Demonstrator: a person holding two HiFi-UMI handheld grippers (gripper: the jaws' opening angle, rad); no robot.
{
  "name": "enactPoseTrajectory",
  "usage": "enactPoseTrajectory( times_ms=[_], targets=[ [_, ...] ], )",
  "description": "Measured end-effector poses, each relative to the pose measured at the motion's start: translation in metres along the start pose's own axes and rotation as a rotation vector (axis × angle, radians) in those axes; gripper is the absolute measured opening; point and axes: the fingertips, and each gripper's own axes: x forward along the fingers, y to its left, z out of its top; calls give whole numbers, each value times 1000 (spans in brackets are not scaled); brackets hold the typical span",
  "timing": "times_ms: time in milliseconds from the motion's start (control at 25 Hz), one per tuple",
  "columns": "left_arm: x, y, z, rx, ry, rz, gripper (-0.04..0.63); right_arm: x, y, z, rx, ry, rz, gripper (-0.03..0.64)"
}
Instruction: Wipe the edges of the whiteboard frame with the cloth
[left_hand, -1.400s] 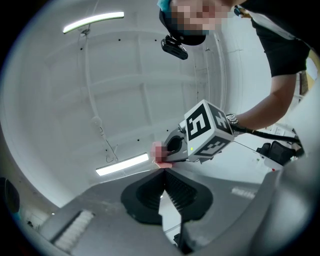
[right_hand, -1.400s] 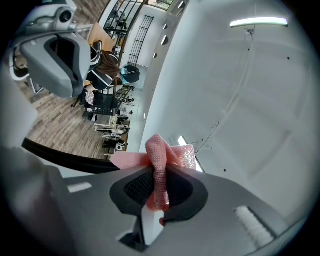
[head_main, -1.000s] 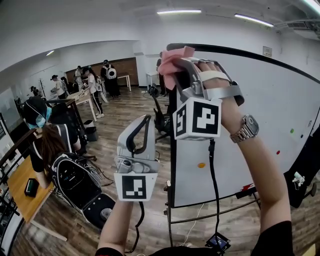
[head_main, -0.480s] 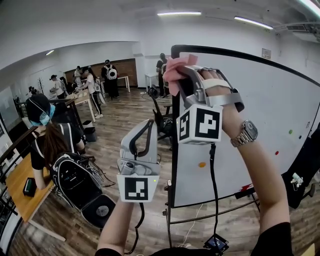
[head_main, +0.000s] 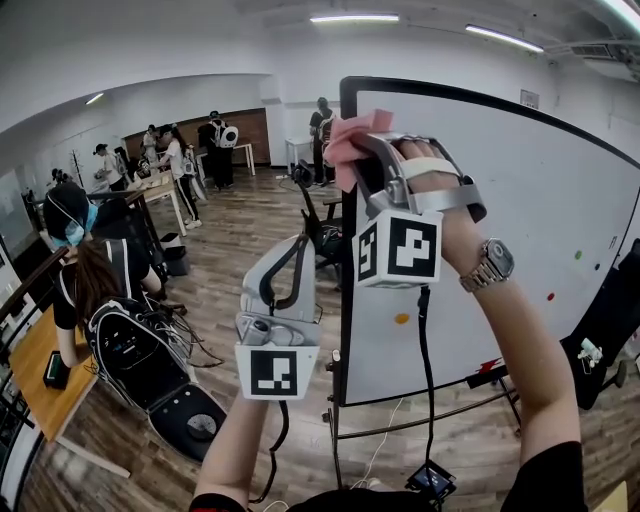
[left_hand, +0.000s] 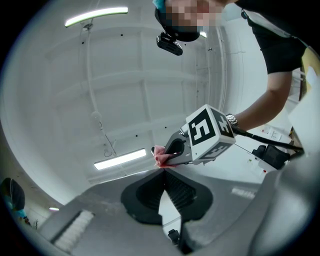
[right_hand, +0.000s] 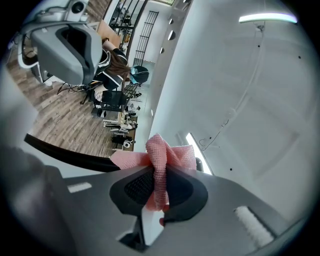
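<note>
The right claw (head_main: 360, 152), raised high, is clamped on the pink cloth (head_main: 345, 135), which sits at the upper left corner of the whiteboard frame (head_main: 344, 300). The left claw (head_main: 292, 240) hangs lower, just left of the frame's edge, jaws together with nothing between them.

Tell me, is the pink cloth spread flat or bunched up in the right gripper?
Bunched up. The right gripper view shows the pink cloth crumpled into folds, pinched in the right gripper, jaws shut.
</note>
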Motion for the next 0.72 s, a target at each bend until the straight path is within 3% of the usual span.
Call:
enactPoseTrajectory(
  times_ms=[720],
  targets=[
    [-14,-12,-13,-39,25,3,0,-12,33,-1,3,-2,28,46]
  ],
)
